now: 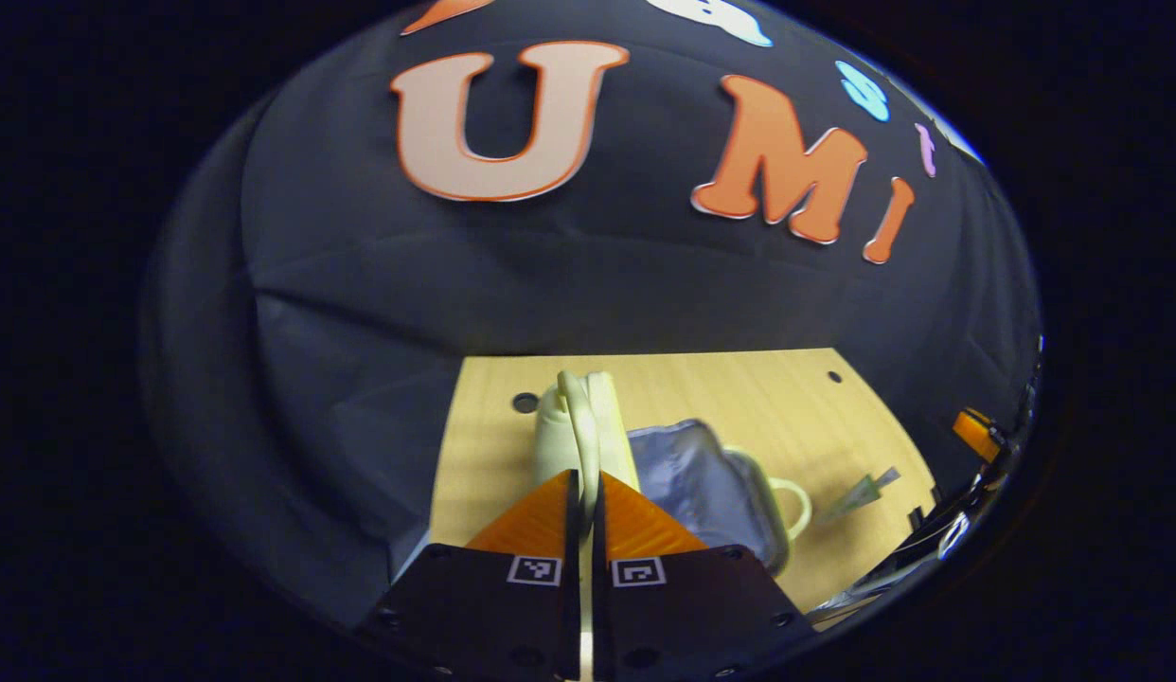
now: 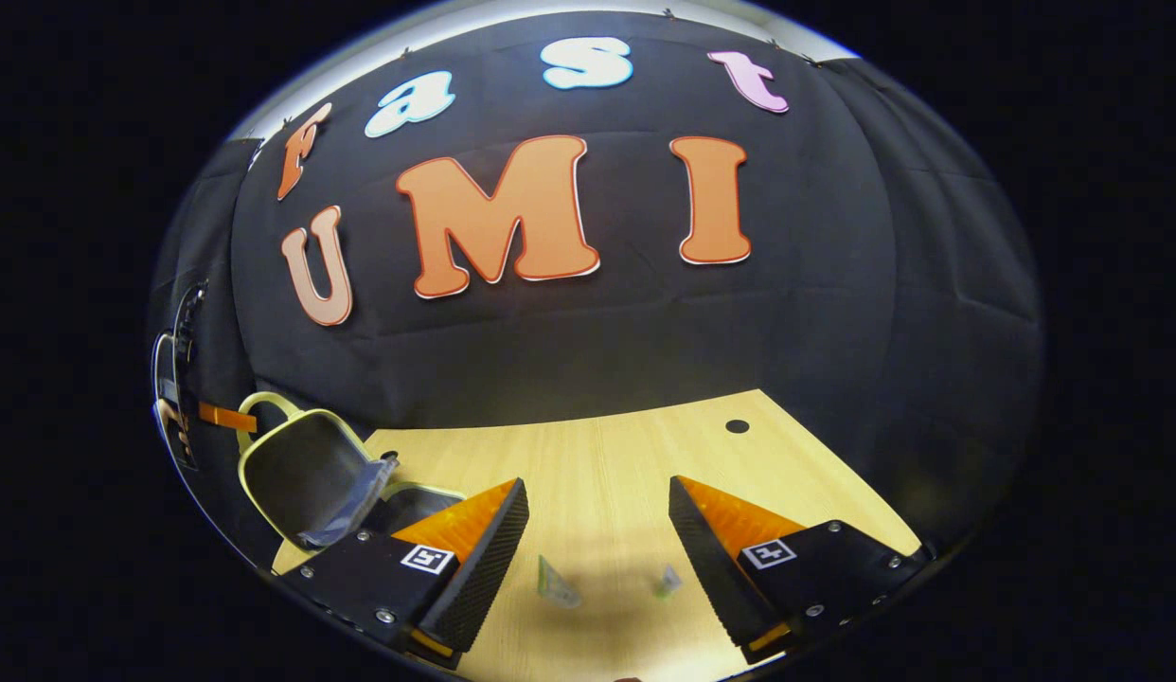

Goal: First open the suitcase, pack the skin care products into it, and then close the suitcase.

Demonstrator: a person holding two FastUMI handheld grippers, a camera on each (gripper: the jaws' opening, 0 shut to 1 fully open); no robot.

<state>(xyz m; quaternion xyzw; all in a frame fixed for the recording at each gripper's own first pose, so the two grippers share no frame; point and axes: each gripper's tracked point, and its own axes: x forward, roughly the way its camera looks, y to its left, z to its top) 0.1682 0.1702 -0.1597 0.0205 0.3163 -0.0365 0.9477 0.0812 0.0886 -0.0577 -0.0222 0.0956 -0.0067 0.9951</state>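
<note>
A small pale yellow-green suitcase (image 2: 309, 474) lies open at the table's left. Its lid (image 1: 574, 426) stands upright, and the grey lining (image 1: 702, 474) of the base shows beside it. My left gripper (image 1: 588, 478) is shut on the lid's edge; it also shows far off in the right gripper view (image 2: 223, 417), by the lid's handle. My right gripper (image 2: 597, 483) hangs open above the table with nothing between its fingers. Below it lie two small skin care items, a greenish tube (image 2: 557, 583) and a smaller sachet (image 2: 668, 580). The left gripper view has a tube (image 1: 863, 491) right of the suitcase.
The wooden table (image 2: 626, 445) has a round hole (image 2: 737, 425) near its back right corner and another (image 1: 525, 402) behind the suitcase. The black cloth wall stands close behind the table. The suitcase base's handle (image 1: 792, 507) points toward the tube.
</note>
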